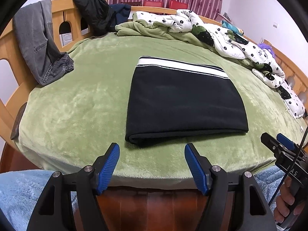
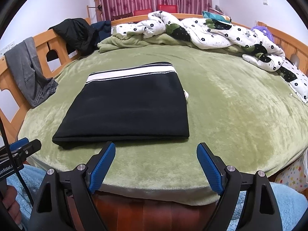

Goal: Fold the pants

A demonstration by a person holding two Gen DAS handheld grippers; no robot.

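Lying folded into one flat, thick rectangle, the black pants (image 1: 184, 104) rest near the front edge of the green blanket (image 1: 77, 115), a plush, fuzzy spread that covers the bed; their white waistband (image 1: 181, 67), edged with thin dark stripes, runs along the far side, and the rounded fold faces the grippers. Nothing in view serves as a container; the wooden bed frame (image 1: 57, 17) simply rails in the bedding. One pair of grey jeans (image 1: 38, 42) hangs over the frame's left rail, its cuffs touching the blanket, and one black jacket (image 1: 92, 13) is draped over the rail further back. One crumpled white quilt (image 1: 231, 36) with small black flowers and green patches is heaped along the far and right sides. The left gripper (image 1: 152, 150) hovers just short of the pants' near edge, its two ribbed blue pads (image 1: 108, 165) spread wide and holding nothing. The right gripper (image 2: 156, 150) sits likewise released, its two blue pads (image 2: 209, 169) wide apart above the blanket's front edge, just beside the pants' near right corner, not touching them. Fluffy light blue fabric (image 2: 288, 202) shows below both grippers
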